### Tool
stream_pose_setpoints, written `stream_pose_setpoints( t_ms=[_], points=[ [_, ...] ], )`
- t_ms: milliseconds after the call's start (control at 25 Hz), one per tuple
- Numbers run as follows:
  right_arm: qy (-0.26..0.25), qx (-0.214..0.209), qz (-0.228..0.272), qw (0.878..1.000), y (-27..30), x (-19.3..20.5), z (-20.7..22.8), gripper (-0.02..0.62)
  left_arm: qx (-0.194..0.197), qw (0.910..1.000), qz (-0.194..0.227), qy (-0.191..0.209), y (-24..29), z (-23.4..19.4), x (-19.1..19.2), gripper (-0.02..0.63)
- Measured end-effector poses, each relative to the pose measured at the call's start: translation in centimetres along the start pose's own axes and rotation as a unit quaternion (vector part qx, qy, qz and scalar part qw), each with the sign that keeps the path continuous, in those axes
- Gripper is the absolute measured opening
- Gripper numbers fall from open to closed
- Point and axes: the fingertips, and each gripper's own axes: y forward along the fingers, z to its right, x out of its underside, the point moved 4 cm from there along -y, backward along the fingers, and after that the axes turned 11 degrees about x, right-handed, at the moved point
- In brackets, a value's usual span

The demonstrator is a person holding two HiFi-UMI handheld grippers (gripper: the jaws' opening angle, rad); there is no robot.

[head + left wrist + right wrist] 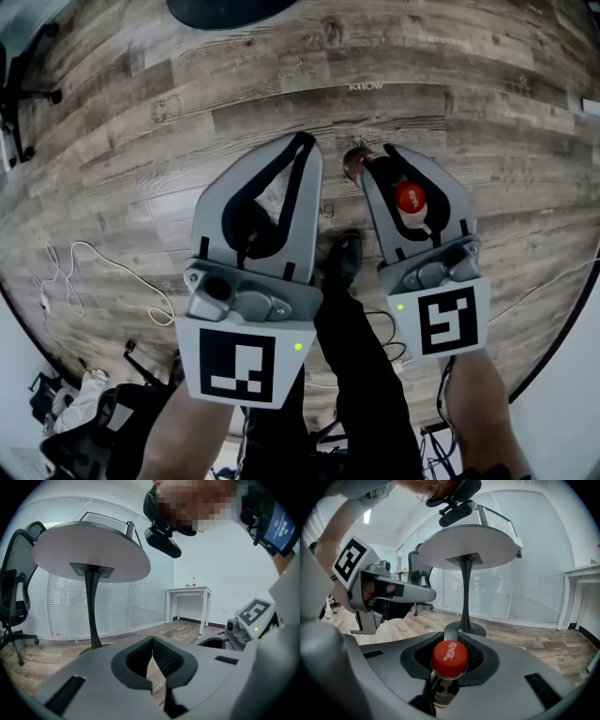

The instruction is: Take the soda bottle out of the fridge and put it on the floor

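right gripper: jaws partly closed, pinching the neck of the soda bottle just under its red cap
soda bottle: hanging upright, on the near side of the round table, over the wood floor; floor contact cannot be told
left gripper: jaws meeting at the tips, carrying nothing, hovering beside the right gripper, short of the round table
person: leaning over both grippers, dark shoe showing between them
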Motion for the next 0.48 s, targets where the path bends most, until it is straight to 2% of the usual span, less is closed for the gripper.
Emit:
stream_pose_setpoints(
  t_ms=[480],
  points=[
    [0.002, 0.011, -0.006, 1.000, 0.4, 3.2, 0.3, 0.101, 0.010, 0.9999, -0.004, 0.000, 0.6, 1.0, 1.8, 0.017]
  ],
)
